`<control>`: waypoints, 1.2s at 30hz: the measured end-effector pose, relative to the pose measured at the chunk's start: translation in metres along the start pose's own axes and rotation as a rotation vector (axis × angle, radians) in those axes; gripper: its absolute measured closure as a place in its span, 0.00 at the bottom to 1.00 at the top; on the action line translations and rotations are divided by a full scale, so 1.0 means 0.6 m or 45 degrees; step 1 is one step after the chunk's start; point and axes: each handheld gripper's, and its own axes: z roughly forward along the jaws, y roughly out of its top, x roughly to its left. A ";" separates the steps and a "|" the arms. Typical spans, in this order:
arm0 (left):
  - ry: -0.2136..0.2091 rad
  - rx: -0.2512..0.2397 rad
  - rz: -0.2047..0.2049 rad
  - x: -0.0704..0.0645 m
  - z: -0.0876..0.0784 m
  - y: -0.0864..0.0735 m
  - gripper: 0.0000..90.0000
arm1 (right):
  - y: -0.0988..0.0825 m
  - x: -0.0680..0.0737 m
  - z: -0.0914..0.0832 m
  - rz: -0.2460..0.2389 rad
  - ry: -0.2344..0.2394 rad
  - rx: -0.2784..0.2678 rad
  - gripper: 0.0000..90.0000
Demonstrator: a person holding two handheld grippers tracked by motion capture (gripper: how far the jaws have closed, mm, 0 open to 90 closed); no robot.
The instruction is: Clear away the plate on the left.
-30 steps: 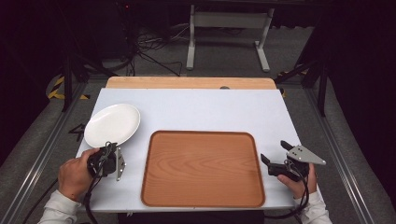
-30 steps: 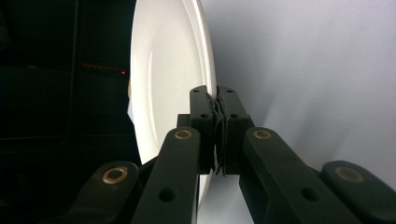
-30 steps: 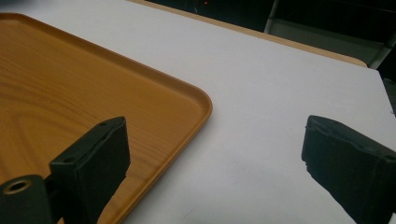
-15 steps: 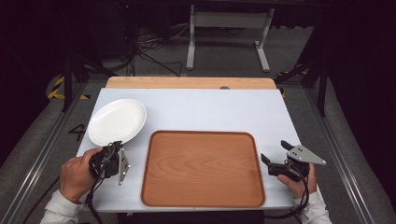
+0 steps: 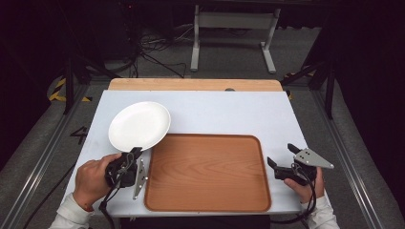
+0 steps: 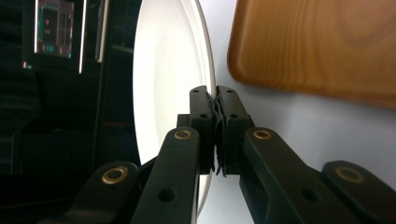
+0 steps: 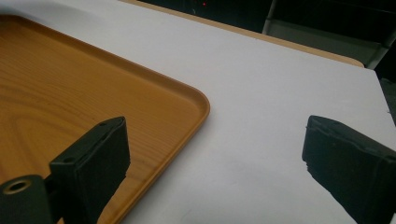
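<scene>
A round white plate (image 5: 139,125) hangs tilted over the table's left side, its right edge near the far left corner of the wooden tray (image 5: 207,172). My left gripper (image 5: 134,153) is shut on the plate's near rim. In the left gripper view the jaws (image 6: 216,93) pinch the thin rim of the plate (image 6: 168,93), with the tray (image 6: 322,42) beyond. My right gripper (image 5: 282,155) stands open just right of the tray, with nothing between its fingers. The right gripper view shows its jaws (image 7: 215,140) apart over the tray's corner (image 7: 70,93) and bare table.
The white tabletop (image 5: 229,114) has a wooden strip (image 5: 191,84) along its far edge. Beyond the table are a metal stand (image 5: 234,33), cables and dark floor. A grey plate of the left gripper (image 5: 140,179) lies beside the tray's left rim.
The left gripper has carried the plate to the right and upward, toward the tray's far left corner. The right gripper has stayed where it was.
</scene>
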 end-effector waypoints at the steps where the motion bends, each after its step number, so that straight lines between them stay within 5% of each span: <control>1: -0.004 -0.017 0.006 0.000 0.001 0.005 0.97 | 0.000 0.000 0.000 0.000 0.000 0.000 0.09; 16: -0.066 -0.161 0.132 -0.017 -0.005 0.077 0.97 | -0.001 -0.001 0.000 0.003 0.003 0.000 0.09; 36: -0.165 -0.356 0.238 -0.059 -0.030 0.148 0.96 | -0.001 -0.002 0.000 0.010 -0.002 0.003 0.09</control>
